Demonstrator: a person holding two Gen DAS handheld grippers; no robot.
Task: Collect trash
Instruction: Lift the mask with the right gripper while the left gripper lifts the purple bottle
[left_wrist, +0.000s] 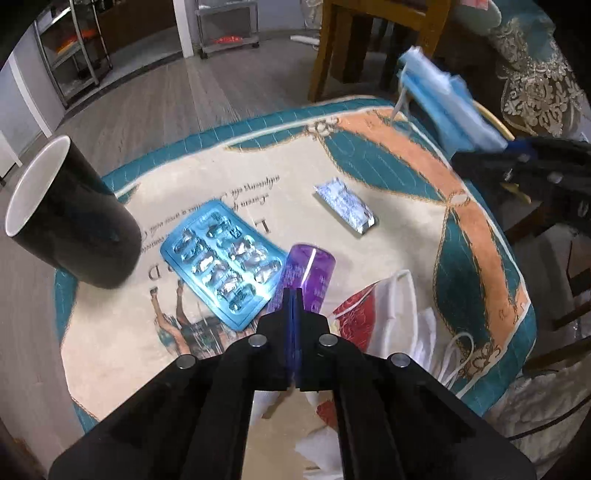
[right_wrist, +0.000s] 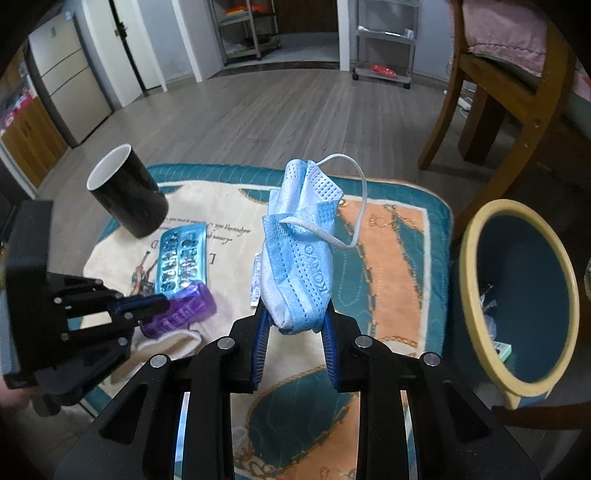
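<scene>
My right gripper (right_wrist: 295, 317) is shut on a crumpled blue face mask (right_wrist: 299, 251) and holds it above the table; the mask also shows in the left wrist view (left_wrist: 447, 99). My left gripper (left_wrist: 293, 295) is shut with nothing between its fingers, its tips just over a purple bottle (left_wrist: 306, 277) lying on the cloth (left_wrist: 369, 166). The bottle also shows in the right wrist view (right_wrist: 184, 308). A blue blister pack (left_wrist: 221, 262) lies beside it. A silver foil packet (left_wrist: 345, 205) lies farther back. A white mask (left_wrist: 391, 314) lies at the near right.
A black cup (left_wrist: 70, 218) stands at the table's left edge. A blue bin with a yellow rim (right_wrist: 517, 295) stands right of the table with some trash inside. A wooden chair (right_wrist: 498, 92) stands beyond it.
</scene>
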